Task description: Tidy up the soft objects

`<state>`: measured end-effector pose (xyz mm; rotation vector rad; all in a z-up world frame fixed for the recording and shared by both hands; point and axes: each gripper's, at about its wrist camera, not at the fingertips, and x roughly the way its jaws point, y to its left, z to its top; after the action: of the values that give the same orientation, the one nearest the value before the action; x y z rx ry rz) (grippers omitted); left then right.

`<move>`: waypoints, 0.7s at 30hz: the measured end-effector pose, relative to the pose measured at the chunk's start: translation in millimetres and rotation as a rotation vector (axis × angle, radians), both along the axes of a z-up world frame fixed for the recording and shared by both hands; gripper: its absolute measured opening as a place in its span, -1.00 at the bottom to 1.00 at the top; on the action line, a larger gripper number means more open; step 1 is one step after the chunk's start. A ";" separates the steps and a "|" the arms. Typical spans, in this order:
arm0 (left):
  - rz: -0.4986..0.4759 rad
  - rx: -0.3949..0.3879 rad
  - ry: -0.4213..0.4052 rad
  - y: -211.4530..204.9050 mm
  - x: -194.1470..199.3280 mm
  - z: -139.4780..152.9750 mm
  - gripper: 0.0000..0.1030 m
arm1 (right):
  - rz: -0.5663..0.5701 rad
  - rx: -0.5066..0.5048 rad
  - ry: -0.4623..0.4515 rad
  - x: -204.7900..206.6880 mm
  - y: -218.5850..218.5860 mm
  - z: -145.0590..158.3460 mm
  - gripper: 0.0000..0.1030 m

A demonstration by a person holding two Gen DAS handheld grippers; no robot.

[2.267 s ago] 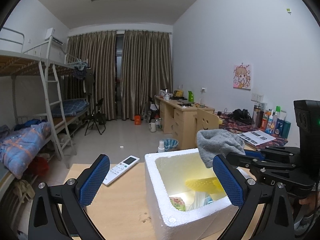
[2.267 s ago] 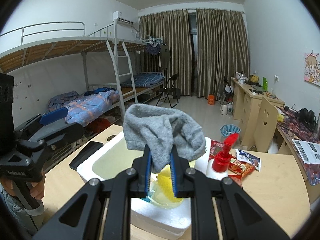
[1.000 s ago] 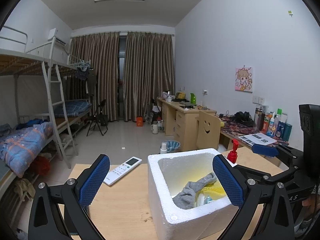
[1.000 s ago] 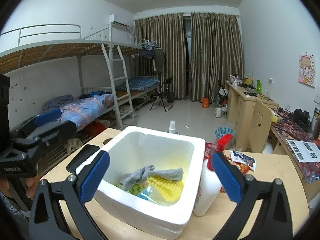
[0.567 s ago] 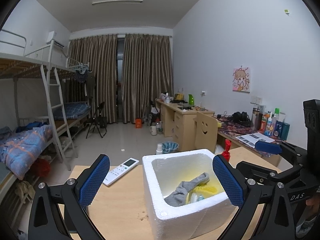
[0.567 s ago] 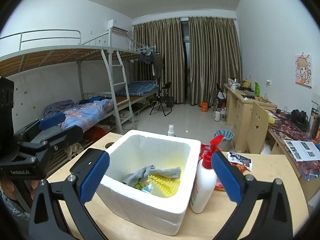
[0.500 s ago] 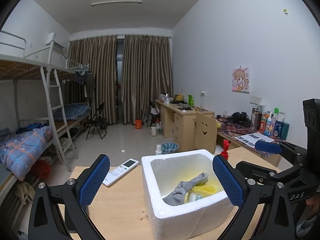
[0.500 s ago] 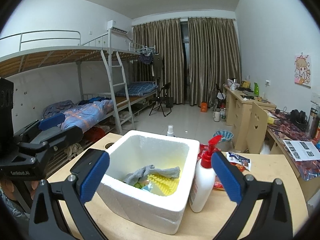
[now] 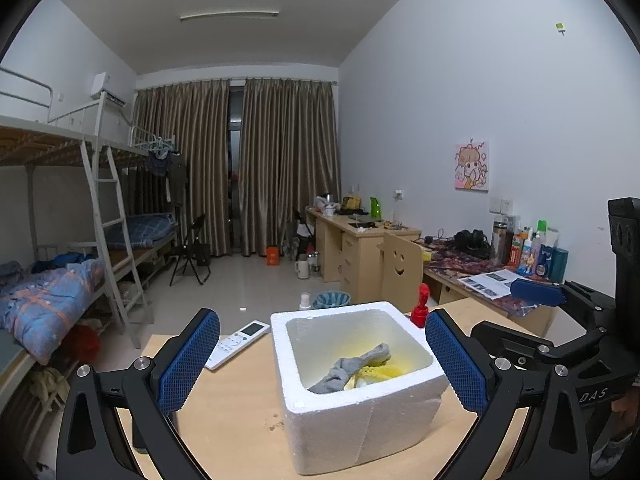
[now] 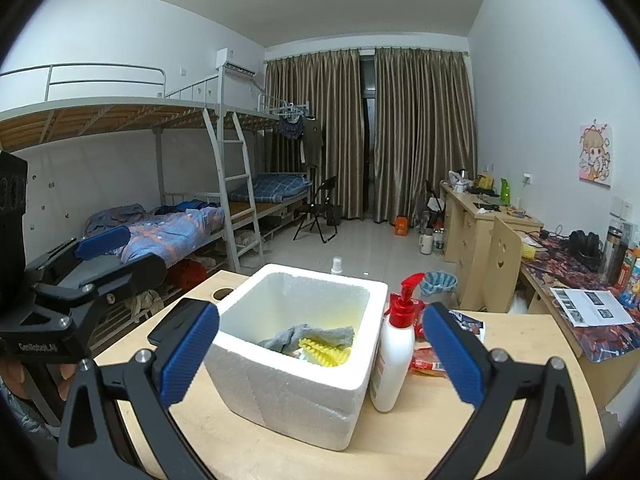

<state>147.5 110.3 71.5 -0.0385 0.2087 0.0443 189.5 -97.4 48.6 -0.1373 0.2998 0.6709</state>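
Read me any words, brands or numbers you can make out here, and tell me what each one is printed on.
"DAS": on the right claw's black frame, partly cut off.
"GenRobot.AI", roughly: on the left claw's frame, small and blurred.
Pump bottle label, desk bottles, printed sheet, remote control: too small to read.

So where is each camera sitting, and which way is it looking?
Left wrist view: it sits on the left claw, looking over the foam box toward the curtains; its blue fingers show, open, with the right claw at the right edge.
Right wrist view: it sits on the right claw, looking over the foam box and pump bottle toward the curtains; its fingers are open, and the left claw shows at the left edge.
Both views share the box with the grey sock inside.
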 end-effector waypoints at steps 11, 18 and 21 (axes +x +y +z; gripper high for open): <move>0.011 0.030 -0.031 -22.6 -30.7 8.0 0.99 | -0.032 0.015 -0.035 -23.7 -18.6 5.2 1.00; 0.007 0.028 -0.042 -34.4 -45.5 11.8 0.99 | -0.045 0.037 -0.048 -38.0 -32.5 7.7 1.00; 0.007 0.017 -0.046 -37.5 -50.6 13.3 0.99 | -0.052 0.038 -0.057 -43.9 -37.5 9.0 1.00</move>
<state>96.9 72.8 84.9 -0.0233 0.1627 0.0525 145.6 -134.9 57.7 -0.1114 0.2349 0.6196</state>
